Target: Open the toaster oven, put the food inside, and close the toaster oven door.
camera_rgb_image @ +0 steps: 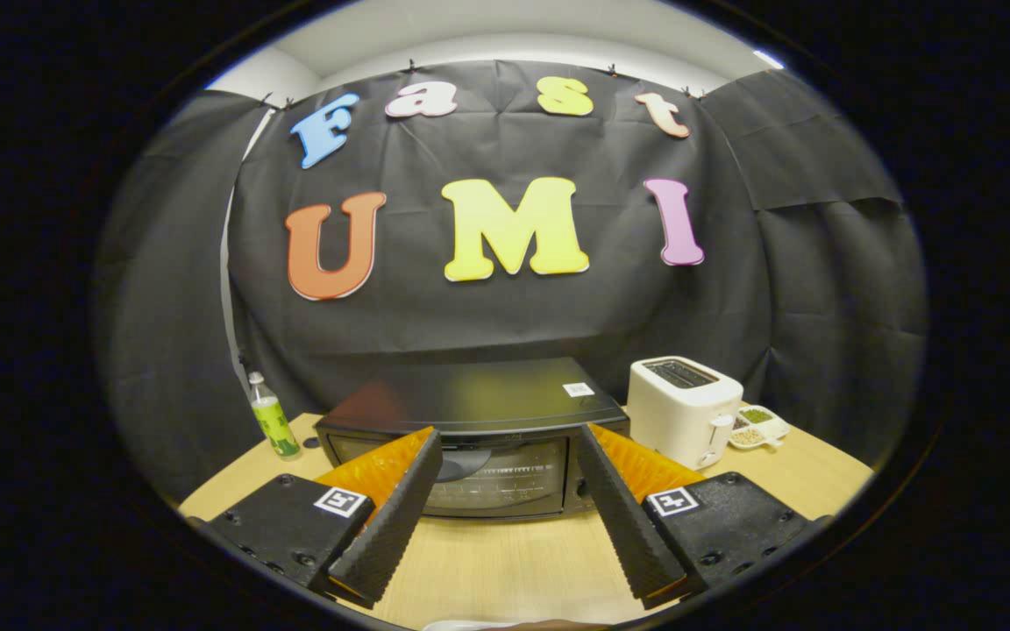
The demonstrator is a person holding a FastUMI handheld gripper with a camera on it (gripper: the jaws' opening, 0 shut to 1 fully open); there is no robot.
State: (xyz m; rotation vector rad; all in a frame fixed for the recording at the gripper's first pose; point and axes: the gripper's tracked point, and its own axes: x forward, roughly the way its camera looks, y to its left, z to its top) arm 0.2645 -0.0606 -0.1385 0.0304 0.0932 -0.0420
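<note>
the tool [505, 456], fingers spread apart and empty, faces the closed black glass-fronted toaster oven [479, 438] at lower centre on the wooden worktop [505, 561]; a level approach to the door's top edge should help it swing open cleanly.

Your gripper [509, 443] has two black fingers [387, 526] faced with ribbed, sawtooth pads, backed by orange ridged plastic. Behind each finger sits a black block with small screws and a square black-and-white marker [343, 501] on its top face.
</note>
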